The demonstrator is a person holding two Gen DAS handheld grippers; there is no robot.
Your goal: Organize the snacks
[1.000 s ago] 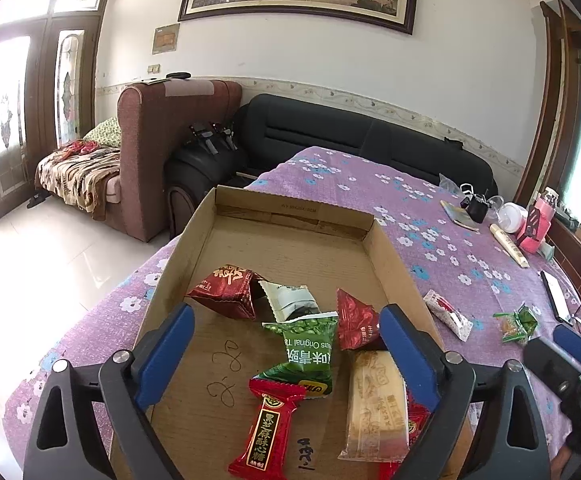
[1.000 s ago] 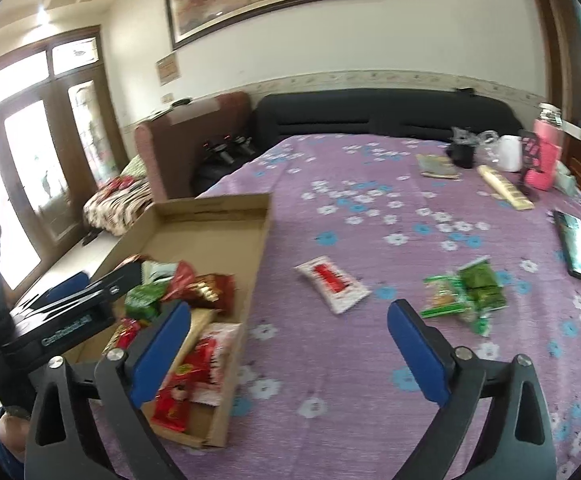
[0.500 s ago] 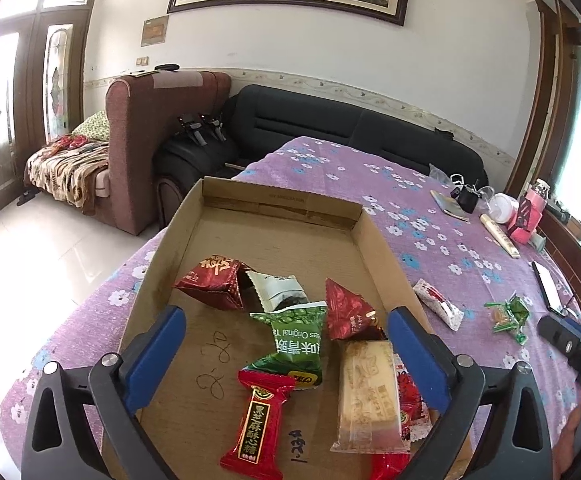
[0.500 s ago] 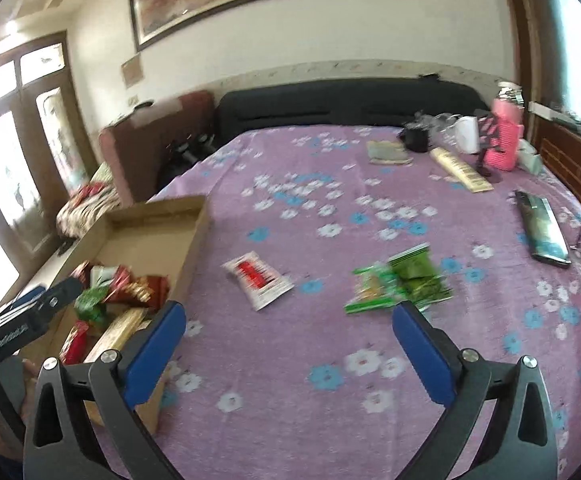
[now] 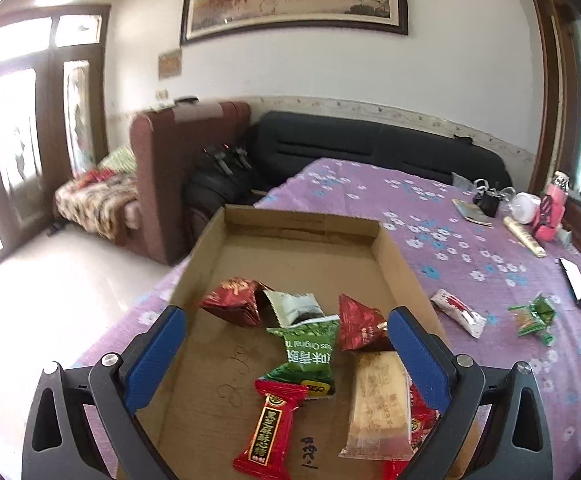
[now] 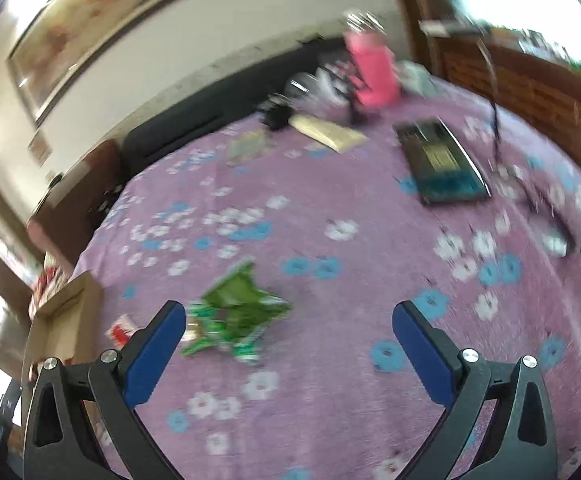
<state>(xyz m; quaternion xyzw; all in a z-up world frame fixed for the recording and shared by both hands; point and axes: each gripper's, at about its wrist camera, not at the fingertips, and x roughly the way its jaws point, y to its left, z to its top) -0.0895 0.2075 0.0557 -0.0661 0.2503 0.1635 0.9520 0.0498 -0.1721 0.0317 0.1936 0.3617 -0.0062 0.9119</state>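
Note:
A shallow cardboard box [image 5: 402, 264] on the purple flowered tablecloth holds several snack packets: dark red ones [image 5: 232, 300], a green pea packet [image 5: 308, 354], a red bar [image 5: 270, 428] and a pale cake bar [image 5: 378, 400]. My left gripper [image 5: 286, 344] hovers open over them, nothing between its blue pads. A white-and-red packet [image 5: 456, 312] and a green packet [image 5: 532, 316] lie on the cloth right of the box. In the blurred right wrist view my right gripper [image 6: 288, 336] is open above the cloth, the green packet [image 6: 236, 316] just inside its left finger [image 6: 158, 348], apart from the pads.
A dark tablet [image 6: 438, 160], a pink bottle [image 6: 372, 70], a pale long box [image 6: 328, 132] and black cables [image 6: 530, 192] sit at the far right of the table. The box corner [image 6: 62, 312] shows at the left edge. Sofas stand beyond the table's far edge [image 5: 370, 148].
My right gripper swung right across the table and rolled, so the green packet now sits near its left finger. The left gripper stayed over the box, open.

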